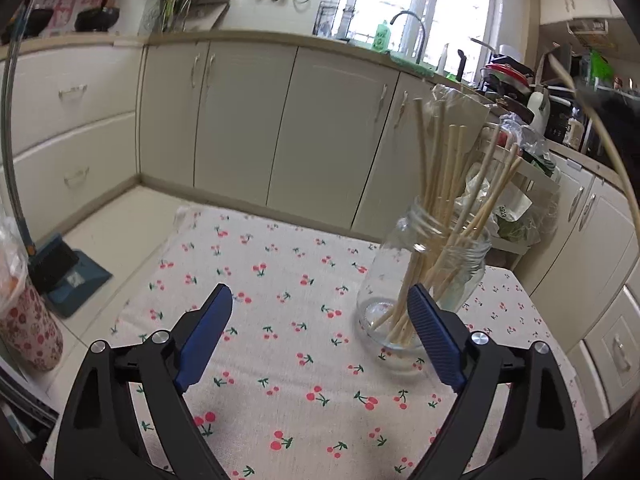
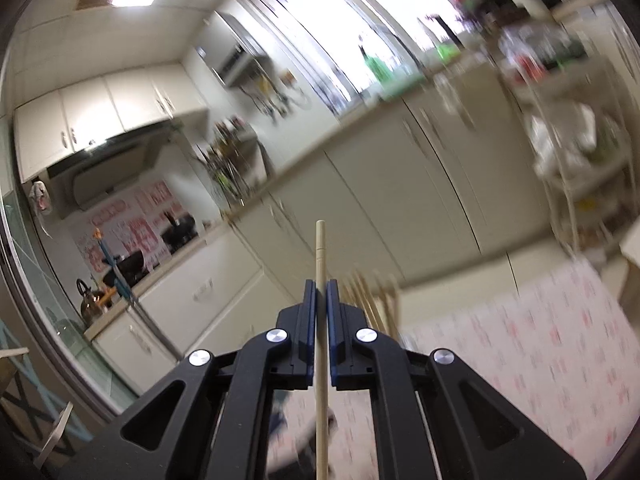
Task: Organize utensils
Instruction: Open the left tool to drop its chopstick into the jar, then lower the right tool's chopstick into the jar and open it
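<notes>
In the left wrist view our left gripper [image 1: 320, 312] hangs low in the frame with jaws wide and empty over the cherry-print cloth [image 1: 280, 360]; the clear glass jar [image 1: 420, 280] of pale wooden chopsticks [image 1: 444, 200] stands centre right, its base partly hidden by our right finger. In the right wrist view our right gripper [image 2: 321, 296] pinches one pale wooden chopstick [image 2: 321, 248] upright at centre, likely bound for the jar; the blur smears everything behind it.
</notes>
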The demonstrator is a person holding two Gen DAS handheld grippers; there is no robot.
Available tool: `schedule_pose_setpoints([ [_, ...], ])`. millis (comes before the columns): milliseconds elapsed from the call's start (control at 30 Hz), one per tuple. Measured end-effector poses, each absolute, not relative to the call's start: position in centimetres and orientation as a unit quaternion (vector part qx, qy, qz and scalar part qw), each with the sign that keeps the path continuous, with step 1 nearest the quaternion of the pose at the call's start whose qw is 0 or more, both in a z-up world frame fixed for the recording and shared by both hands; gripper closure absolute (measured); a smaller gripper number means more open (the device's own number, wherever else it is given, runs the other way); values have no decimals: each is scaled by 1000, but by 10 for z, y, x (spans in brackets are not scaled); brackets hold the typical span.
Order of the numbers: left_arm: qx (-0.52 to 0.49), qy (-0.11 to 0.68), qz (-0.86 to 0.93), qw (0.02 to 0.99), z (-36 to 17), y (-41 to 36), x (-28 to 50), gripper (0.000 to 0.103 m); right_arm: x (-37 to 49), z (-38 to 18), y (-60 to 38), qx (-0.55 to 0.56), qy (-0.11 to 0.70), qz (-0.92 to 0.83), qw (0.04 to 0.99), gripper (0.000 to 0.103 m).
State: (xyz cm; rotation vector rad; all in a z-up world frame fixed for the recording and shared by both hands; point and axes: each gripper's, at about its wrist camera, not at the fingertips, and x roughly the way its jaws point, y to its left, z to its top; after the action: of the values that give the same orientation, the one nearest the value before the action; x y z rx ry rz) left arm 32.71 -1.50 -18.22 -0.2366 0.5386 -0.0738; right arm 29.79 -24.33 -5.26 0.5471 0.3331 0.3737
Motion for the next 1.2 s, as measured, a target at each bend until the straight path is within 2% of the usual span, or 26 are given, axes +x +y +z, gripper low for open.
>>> schedule_pose_setpoints([
  [200,-147,289,-32,945,-191,-6,339,15,340,-34,-216,210,103,157,959,97],
  [567,-148,307,-34,939,-196,-10,349,15,392,-76,-199,169,91,92,977,97],
  [1200,-152,320,-30,935,-199,-12,353,13,340,-101,-182,65,118,106,985,97],
])
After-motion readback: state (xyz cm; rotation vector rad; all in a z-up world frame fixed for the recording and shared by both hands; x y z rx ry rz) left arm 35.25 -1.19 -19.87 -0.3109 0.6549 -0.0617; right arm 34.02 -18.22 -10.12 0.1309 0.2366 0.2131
